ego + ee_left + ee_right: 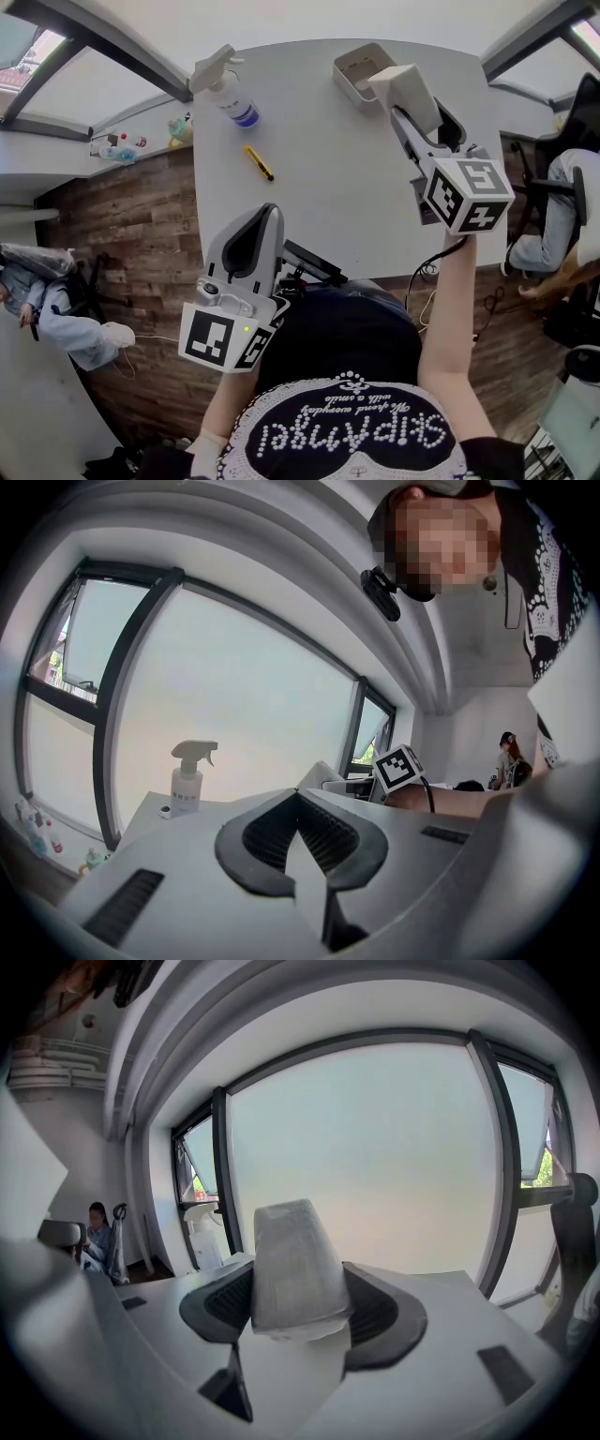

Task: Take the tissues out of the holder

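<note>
Clamping the tissue pack between wide-set jaws, my right gripper holds it by the holder's three o'clock rim, at the table's one o'clock. My left gripper, closed and empty, sits at six o'clock.

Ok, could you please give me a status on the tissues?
Right gripper shut on white tissue pack, out of white rectangular holder. Left gripper shut, empty. Nothing in the way.

Shirt: upside-down beaded lettering, partly legible: "with a smile".
</note>
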`<action>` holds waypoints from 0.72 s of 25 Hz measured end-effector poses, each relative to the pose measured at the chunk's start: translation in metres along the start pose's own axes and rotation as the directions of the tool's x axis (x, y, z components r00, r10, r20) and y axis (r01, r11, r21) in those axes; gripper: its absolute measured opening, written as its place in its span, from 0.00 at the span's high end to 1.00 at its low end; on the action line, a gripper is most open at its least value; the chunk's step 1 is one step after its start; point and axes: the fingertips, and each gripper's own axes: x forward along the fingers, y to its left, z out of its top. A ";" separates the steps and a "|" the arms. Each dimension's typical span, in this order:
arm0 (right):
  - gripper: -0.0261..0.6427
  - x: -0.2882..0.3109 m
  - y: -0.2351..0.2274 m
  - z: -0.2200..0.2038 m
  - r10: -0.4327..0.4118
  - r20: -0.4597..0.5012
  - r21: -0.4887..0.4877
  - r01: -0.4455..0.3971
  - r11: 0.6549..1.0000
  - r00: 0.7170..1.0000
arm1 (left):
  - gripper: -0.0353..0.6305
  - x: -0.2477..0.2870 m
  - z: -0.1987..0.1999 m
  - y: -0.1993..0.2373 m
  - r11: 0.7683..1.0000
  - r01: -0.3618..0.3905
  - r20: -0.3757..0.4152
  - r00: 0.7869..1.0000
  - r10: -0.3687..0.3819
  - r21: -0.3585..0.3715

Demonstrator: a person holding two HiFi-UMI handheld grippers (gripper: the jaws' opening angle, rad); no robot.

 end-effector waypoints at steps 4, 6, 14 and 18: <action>0.54 -0.002 0.002 -0.004 0.000 -0.010 -0.001 0.000 1.000 1.000 | 0.94 0.001 0.001 -0.001 1.000 0.003 0.001 1.000 -0.003 0.000; 0.54 -0.004 0.003 -0.005 0.003 -0.012 0.000 -0.003 1.000 1.000 | 0.94 0.001 0.001 -0.001 1.000 0.002 0.000 1.000 -0.002 0.000; 0.54 -0.016 0.014 -0.005 0.022 -0.005 -0.005 -0.022 1.000 1.000 | 0.94 0.000 0.001 -0.003 1.000 0.006 0.002 1.000 -0.006 -0.002; 0.54 -0.018 0.020 -0.001 0.036 0.012 0.009 -0.036 0.999 0.999 | 0.94 0.001 0.001 -0.003 1.000 0.008 0.001 1.000 -0.008 -0.002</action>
